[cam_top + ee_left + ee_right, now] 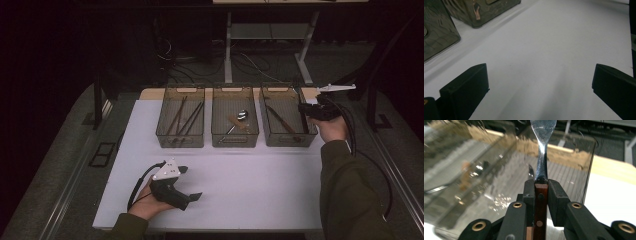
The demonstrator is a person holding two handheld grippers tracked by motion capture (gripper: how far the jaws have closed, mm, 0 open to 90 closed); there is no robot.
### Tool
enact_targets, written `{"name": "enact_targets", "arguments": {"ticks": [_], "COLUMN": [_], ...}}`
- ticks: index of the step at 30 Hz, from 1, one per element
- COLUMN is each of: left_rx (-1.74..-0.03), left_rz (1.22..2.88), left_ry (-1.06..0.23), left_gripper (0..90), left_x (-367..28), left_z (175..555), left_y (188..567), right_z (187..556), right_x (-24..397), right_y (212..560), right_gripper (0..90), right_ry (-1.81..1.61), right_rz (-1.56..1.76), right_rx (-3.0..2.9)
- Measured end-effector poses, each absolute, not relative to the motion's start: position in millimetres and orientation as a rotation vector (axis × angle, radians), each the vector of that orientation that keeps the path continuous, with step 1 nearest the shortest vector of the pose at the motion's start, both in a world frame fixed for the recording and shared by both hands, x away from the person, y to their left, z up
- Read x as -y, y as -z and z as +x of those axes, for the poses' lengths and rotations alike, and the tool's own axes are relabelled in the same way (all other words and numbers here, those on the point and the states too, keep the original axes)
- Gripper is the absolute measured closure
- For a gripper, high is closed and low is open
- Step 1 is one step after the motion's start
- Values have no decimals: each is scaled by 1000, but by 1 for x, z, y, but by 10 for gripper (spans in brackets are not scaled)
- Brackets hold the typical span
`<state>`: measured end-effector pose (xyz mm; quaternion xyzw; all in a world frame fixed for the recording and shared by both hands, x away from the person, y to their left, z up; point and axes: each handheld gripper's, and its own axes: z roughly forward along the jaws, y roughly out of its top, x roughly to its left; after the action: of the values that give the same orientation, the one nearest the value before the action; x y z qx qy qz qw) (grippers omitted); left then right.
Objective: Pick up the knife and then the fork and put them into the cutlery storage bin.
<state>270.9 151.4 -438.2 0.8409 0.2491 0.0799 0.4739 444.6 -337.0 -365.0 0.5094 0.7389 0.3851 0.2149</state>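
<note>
White table (240,185), three mesh bins along its far edge.
Left gripper (192,183) rested near the front edge, jaws wide apart; right gripper (541,192) clamped a wooden-handled knife (541,170), blade projecting ahead beside the rightmost bin (287,140).

White-topped table (250,185), wooden strip exposed along far edge. Three translucent dark bins in row at far side, standing directly on surface: left bin (180,140), middle bin (235,140), right bin (285,140), close beside one another. Near half of tabletop bare white. In left gripper view, two bin corners at upper left of white surface.
</note>
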Motion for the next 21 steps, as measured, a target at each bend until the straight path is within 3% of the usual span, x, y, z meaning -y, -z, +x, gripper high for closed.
{"name": "enact_targets", "arguments": {"ticks": [5,11,21], "left_rx": [-605,-606,-603], "left_rz": [2059,2060,2064], "left_ry": [-195,-194,-194], "left_gripper": [0,0,0], "left_x": [-151,-151,-152], "left_z": [271,271,271], "left_y": [438,438,438], "right_z": [450,450,436], "right_x": [334,334,335], "right_y": [379,381,369], "right_gripper": [756,545,381], "right_ry": [-933,-923,-1035], "right_rz": [1477,1511,1481], "right_rx": [-2098,-2085,-2064]}}
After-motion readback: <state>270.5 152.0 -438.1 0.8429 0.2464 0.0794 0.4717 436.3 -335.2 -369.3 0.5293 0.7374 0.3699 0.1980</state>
